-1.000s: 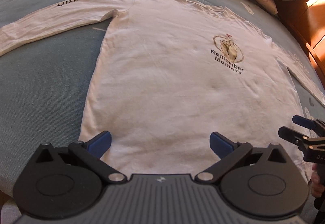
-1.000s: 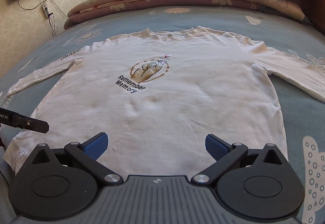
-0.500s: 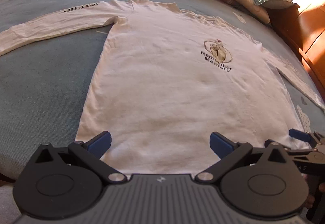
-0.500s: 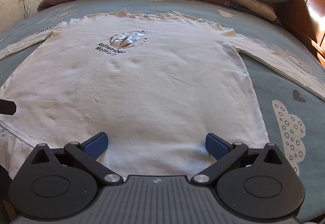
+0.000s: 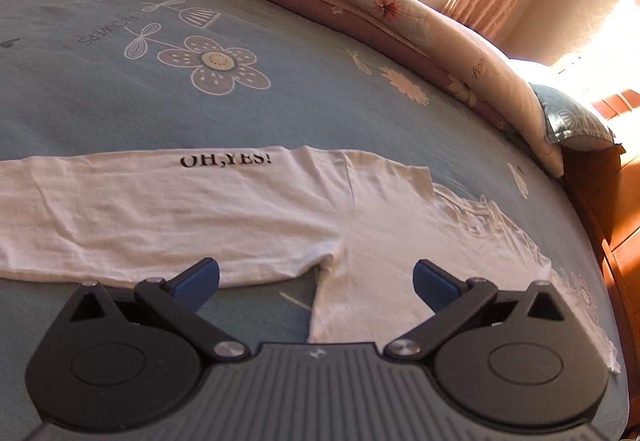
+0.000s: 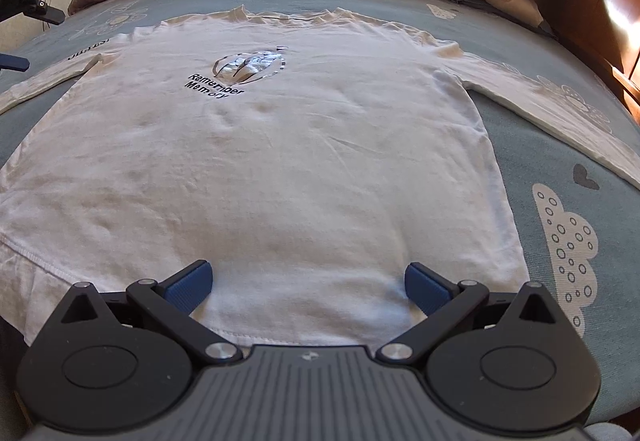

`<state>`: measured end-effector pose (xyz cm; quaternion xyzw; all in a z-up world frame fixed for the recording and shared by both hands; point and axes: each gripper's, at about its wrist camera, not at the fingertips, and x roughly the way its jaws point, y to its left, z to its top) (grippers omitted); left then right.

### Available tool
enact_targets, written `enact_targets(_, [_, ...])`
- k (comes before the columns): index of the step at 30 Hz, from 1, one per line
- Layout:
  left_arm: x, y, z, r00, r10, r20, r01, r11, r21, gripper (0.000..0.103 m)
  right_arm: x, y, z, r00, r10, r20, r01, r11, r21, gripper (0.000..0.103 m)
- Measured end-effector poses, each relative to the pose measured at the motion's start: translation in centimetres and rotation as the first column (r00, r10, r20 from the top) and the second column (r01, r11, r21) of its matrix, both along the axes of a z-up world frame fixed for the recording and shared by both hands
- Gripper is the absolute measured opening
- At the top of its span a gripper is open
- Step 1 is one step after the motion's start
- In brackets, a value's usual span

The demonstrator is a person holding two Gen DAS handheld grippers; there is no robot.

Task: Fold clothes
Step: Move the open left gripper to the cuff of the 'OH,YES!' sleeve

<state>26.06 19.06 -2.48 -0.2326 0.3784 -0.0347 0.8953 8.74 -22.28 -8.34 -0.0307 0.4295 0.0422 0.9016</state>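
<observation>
Hovering open at the armpit, left gripper (image 5: 316,277) has the shirt's (image 6: 280,145) sleeve (image 5: 140,217) running left along the bed (image 5: 120,89); right gripper (image 6: 308,281), open, sits at the near hem.

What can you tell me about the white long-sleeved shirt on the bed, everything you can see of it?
The white long-sleeved shirt looks like soft knit cotton. It lies flat, front up, on the blue bedsheet, both sleeves spread sideways. The chest carries a hand emblem over "Remember Memory"; one sleeve reads "OH,YES!". The fabric is lightly wrinkled, with a stitched hem nearest the camera. Both open grippers are near it; contact can't be judged.
</observation>
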Motion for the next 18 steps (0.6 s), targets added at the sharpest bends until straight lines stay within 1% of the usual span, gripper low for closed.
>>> enact_targets(3, [-0.5,4.6,-1.6,0.997,0.069,0.018,-0.067,0.993,-0.102,0.102,0.5,0.1,0.2,1.0,-0.008,-0.03,0.008,1.0,-0.002,0.103])
enact_targets(5, [-0.8,7.6,-2.6,0.993,0.116,0.026,-0.11,0.979,-0.17,0.102,0.7,0.2,0.2,0.999,-0.007,-0.04,0.007,1.0,-0.005,0.103])
enact_targets(7, [-1.1,10.7,-3.6,0.986,0.162,0.031,-0.151,0.96,-0.238,0.102,0.7,0.2,0.2,0.999,-0.006,-0.043,0.005,1.0,-0.008,0.103])
enact_targets(9, [-1.5,13.7,-4.7,0.977,0.209,0.032,-0.19,0.933,-0.305,0.102,0.8,0.2,0.3,0.999,-0.005,-0.046,0.004,1.0,-0.009,0.103])
enact_targets(11, [-1.8,16.7,-5.7,0.966,0.255,0.03,-0.226,0.901,-0.37,0.102,1.1,0.2,0.4,0.998,-0.011,-0.056,0.011,1.0,-0.008,0.103])
enact_targets(14, [-2.3,21.3,-7.3,0.946,0.323,0.021,-0.277,0.842,-0.464,0.102,1.4,0.3,0.3,0.998,-0.018,-0.061,0.017,1.0,-0.012,0.103])
enact_targets(15, [-2.4,22.8,-7.8,0.938,0.345,0.017,-0.292,0.819,-0.494,0.097,1.4,0.4,0.3,0.998,-0.018,-0.061,0.018,1.0,-0.012,0.103])
enact_targets(16, [-2.6,24.4,-8.3,0.93,0.367,0.011,-0.307,0.795,-0.524,0.097,1.5,0.4,0.3,0.998,-0.018,-0.062,0.017,1.0,-0.012,0.103])
enact_targets(17, [-2.8,25.4,-8.4,0.92,0.393,-0.004,-0.339,0.787,-0.516,0.098,1.5,0.4,0.3,0.998,-0.017,-0.062,0.016,1.0,-0.013,0.103])
enact_targets(18, [-3.1,25.9,-7.9,0.905,0.425,-0.029,-0.388,0.795,-0.466,0.101,1.5,0.4,0.3,0.998,-0.016,-0.063,0.016,1.0,-0.013,0.103])
